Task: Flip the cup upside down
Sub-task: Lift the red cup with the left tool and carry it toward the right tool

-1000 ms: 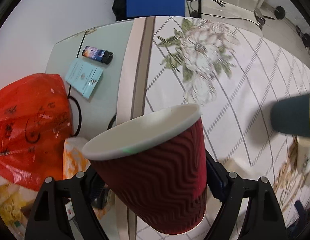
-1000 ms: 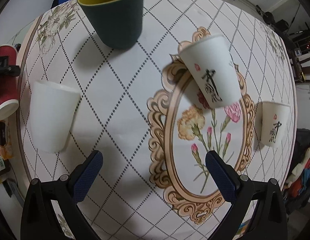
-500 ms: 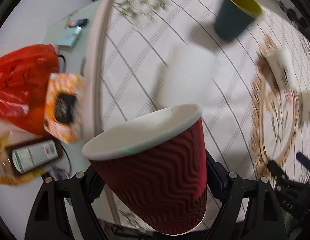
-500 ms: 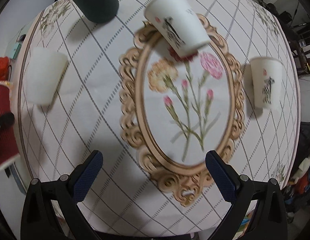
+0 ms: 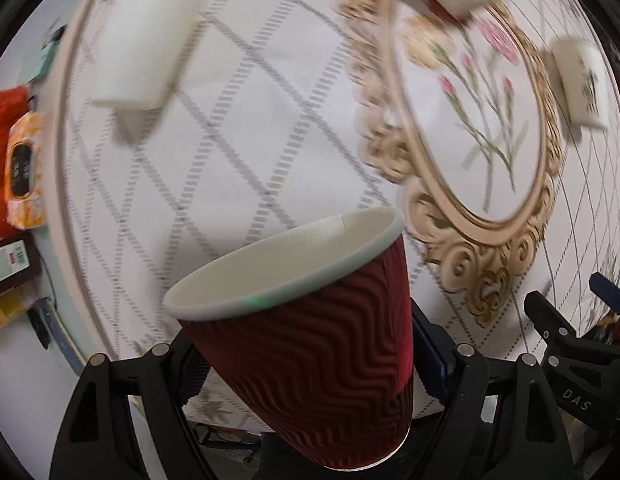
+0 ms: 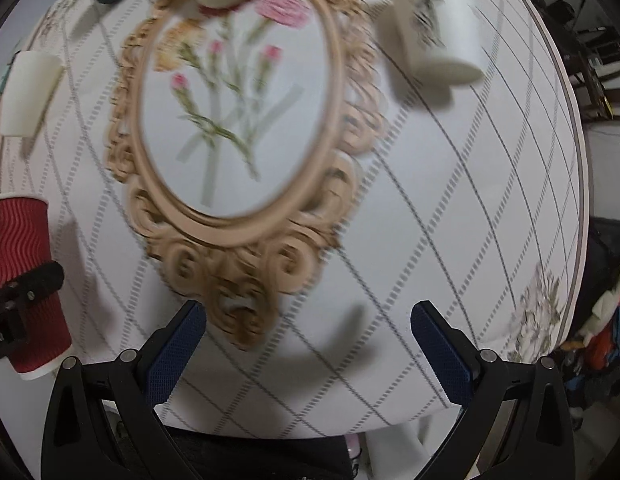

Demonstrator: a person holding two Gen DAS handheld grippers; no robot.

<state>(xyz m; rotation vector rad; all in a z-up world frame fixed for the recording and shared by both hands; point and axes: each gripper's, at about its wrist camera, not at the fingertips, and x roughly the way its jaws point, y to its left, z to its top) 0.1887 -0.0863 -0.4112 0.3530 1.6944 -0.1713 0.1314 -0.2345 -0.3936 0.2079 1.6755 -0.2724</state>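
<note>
You've got the left gripper (image 5: 310,360) clamped on the red cup (image 5: 310,320) at bottom center, mouth tipped toward the tablecloth (image 5: 249,140) ready to flip, while your right gripper (image 6: 310,344) hangs open and empty.

A dark red paper cup (image 5: 310,332) with a wavy ribbed sleeve, a white rolled rim and a white, empty interior is clamped around its lower body between the fingers of the left gripper (image 5: 310,364), held above the near left part of the table. In the left wrist view its mouth points away from the camera and tilts up to the right. In the right wrist view, the cup (image 6: 23,276) appears at the far left with its white rim lowest.
</note>
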